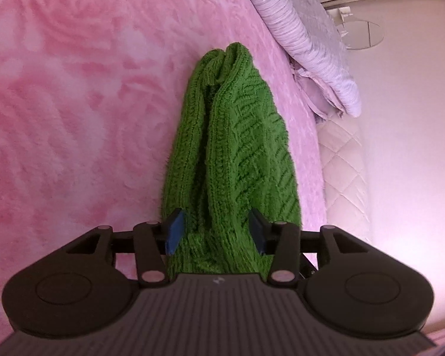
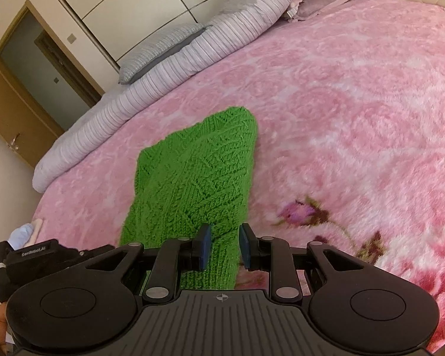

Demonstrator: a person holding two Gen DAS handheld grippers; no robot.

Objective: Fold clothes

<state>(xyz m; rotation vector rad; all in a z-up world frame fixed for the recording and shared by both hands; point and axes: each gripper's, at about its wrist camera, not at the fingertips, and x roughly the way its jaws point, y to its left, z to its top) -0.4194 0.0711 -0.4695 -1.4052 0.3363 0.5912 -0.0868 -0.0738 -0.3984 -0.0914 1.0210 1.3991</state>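
1. A green knitted garment lies on a bed covered with a pink plush blanket patterned with roses. This garment is the landmark for everything below.
2. In the left wrist view the garment is bunched lengthwise into thick ridges. Its far end rolls over into a rounded fold that points toward the pillows.
3. The left claw sits at the near end of the garment. Its blue-padded fingers stand apart, with a thick bundle of the knit filling the gap between them. Whether the pads press the fabric or only flank it, I cannot tell.
4. In the right wrist view the garment looks flatter, showing a diagonal basket-weave knit. Its far end is rounded.
5. The right claw is at the near, narrow end of the garment. Its fingers are close together with a strip of the knit between them, and the blue pads meet the fabric on both sides, so it appears to grip the garment.
6. Beyond the garment's far end a striped lilac duvet and grey pillows run along the edge of the bed.
7. To the right of the garment, the blanket bears a printed purple flower bud.
8. Left of the garment's near end, part of the other black device shows.
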